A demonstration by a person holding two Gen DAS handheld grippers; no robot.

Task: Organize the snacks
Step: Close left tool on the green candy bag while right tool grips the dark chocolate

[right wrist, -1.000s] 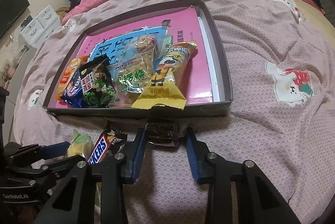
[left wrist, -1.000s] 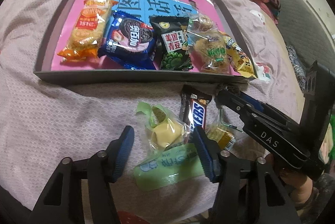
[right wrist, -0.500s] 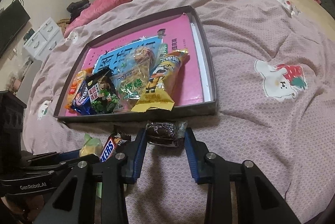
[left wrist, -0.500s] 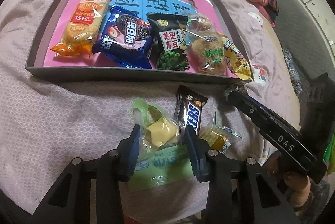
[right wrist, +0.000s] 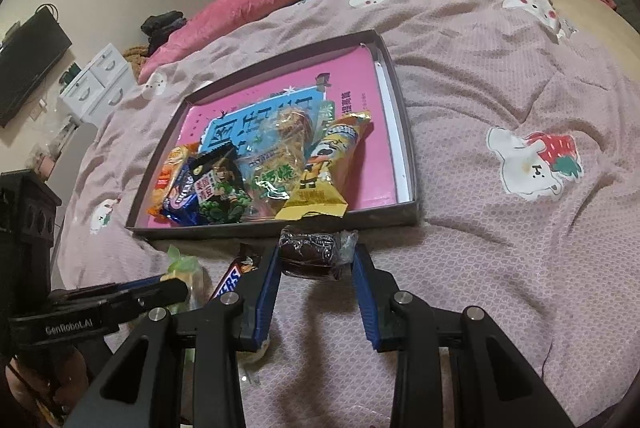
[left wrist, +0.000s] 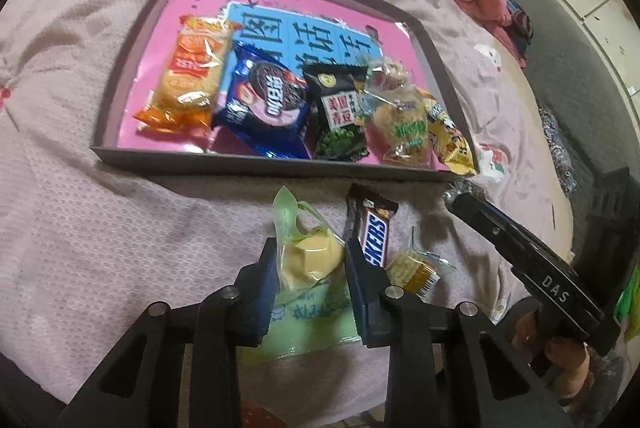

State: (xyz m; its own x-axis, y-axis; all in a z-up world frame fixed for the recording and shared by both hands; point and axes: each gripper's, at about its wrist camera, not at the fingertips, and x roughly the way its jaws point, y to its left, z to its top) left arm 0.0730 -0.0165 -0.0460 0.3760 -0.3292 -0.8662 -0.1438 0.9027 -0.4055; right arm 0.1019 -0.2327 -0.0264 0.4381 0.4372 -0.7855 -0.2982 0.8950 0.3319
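We noted the left gripper [left wrist: 310,260] angled down at the bedspread [left wrist: 120,248], its jaws narrow and closing on a clear-wrapped yellow pastry [left wrist: 310,258]. The blue pads sat against both sides of the wrapper, so we logged it as gripped; whether it had left the cloth we could not tell. Under it lay a pale green packet [left wrist: 316,312], flat on the bedspread. Just right of the right-hand pad lay a Snickers bar [left wrist: 372,232], touching or nearly touching that pad, and beyond it a small gold-wrapped sweet [left wrist: 412,270].

The right gripper [right wrist: 316,260] was clamped on a dark chocolate cake in clear wrap [right wrist: 314,254] — jaws set narrow, pads pressing both ends. It hung just in front of the near wall of the tray [right wrist: 400,218], clear of the bedspread by the look of the shadow beneath it.

Inside the tray, snacks lay in a row along the near wall: an orange biscuit pack [left wrist: 192,75], a blue Oreo pack [left wrist: 264,107], a black green-pea pack [left wrist: 340,111], a clear bag of crisp snacks [left wrist: 400,123] and a yellow pack [left wrist: 452,143] at the right end, its corner overhanging the wall. All rested on a pink-and-blue book cover [left wrist: 312,35] — it lined the tray floor.

A hand [left wrist: 560,356] showed at the lower right of the left view, holding the right gripper's handle.
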